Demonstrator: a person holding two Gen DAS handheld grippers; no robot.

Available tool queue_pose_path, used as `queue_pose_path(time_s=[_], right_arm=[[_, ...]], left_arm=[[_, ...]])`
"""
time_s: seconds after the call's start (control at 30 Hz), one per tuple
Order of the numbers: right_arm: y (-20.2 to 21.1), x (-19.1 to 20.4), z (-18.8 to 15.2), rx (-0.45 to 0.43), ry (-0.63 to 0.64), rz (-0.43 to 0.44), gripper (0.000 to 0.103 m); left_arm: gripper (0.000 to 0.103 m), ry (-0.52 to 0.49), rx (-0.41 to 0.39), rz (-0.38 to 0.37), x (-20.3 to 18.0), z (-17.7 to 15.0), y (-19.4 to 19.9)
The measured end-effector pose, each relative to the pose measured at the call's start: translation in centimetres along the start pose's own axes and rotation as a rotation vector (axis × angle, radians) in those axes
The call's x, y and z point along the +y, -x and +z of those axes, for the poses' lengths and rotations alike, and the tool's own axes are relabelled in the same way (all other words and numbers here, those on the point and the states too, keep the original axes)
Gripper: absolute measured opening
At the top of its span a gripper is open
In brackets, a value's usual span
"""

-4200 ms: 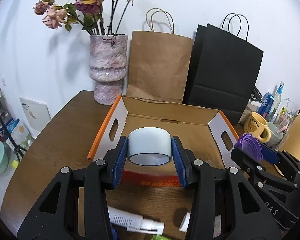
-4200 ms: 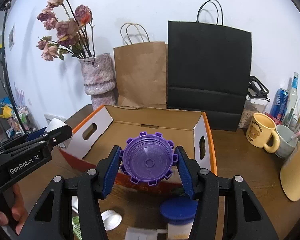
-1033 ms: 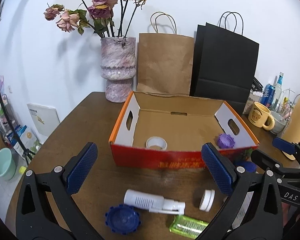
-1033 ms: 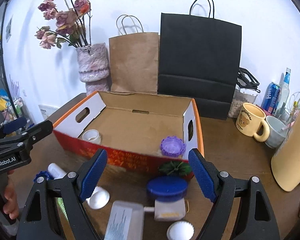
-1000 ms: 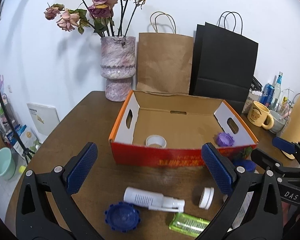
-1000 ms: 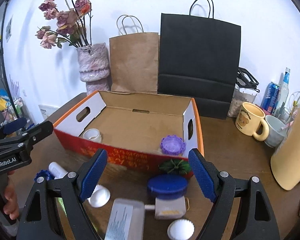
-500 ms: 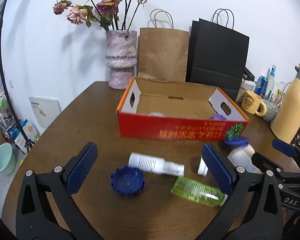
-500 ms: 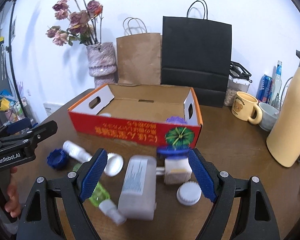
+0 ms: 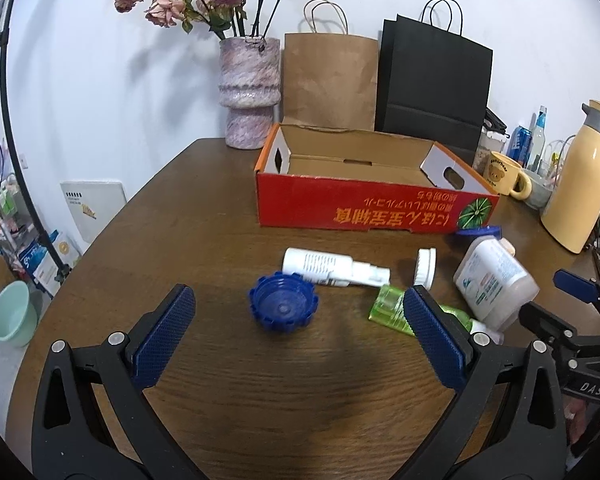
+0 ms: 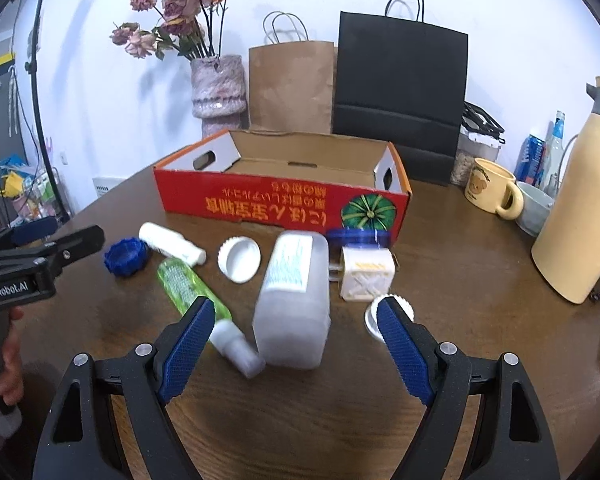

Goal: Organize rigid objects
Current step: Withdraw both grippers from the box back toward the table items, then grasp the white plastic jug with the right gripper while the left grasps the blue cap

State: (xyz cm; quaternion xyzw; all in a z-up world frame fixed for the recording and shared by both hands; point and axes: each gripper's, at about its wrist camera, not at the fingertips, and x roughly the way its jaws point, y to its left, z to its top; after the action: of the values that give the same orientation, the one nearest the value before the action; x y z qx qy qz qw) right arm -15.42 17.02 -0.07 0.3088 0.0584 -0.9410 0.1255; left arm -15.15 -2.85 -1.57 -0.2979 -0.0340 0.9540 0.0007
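A red cardboard box (image 9: pixel 364 210) (image 10: pixel 260 204) stands open on the wooden table. In front of it lie a blue ridged lid (image 9: pixel 283 307) (image 10: pixel 125 257), a white spray bottle (image 9: pixel 332 267) (image 10: pixel 170 242), a green bottle (image 9: pixel 392 309) (image 10: pixel 190 288), a white cap (image 9: pixel 425 265) (image 10: pixel 239 259), a large frosted bottle (image 9: pixel 494 282) (image 10: pixel 294 300), a blue-lidded white container (image 10: pixel 362 258) and a second white cap (image 10: pixel 374 314). My left gripper (image 9: pixel 298 336) is open and empty, just short of the blue lid. My right gripper (image 10: pixel 294 348) is open and empty, over the frosted bottle's near end.
A vase of dried roses (image 9: pixel 249 92), a brown paper bag (image 9: pixel 328 80) and a black bag (image 9: pixel 432 88) stand behind the box. A yellow thermos (image 10: pixel 580 208), a yellow mug (image 10: pixel 490 192), a bowl and cans crowd the right side.
Both grippers let go of the tape roll and the purple lid into the box, opened, and drew back and down toward the loose items on the near table.
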Motion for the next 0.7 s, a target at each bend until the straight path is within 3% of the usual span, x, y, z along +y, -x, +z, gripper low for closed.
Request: queue_pose_path(time_s=[0.4, 0.7], right_arm=[[-1.4, 0.4, -0.7, 0.049, 0.008, -0.035, 0.088], [-4.2, 0.9, 0.8, 0.066, 0.008, -0.056, 0.088]], left_arm=[[0.103, 0.003, 0.037, -0.002, 2.0, -0.4, -0.8], [0.103, 0.020, 0.053, -0.011, 2.3, -0.6, -1.1]])
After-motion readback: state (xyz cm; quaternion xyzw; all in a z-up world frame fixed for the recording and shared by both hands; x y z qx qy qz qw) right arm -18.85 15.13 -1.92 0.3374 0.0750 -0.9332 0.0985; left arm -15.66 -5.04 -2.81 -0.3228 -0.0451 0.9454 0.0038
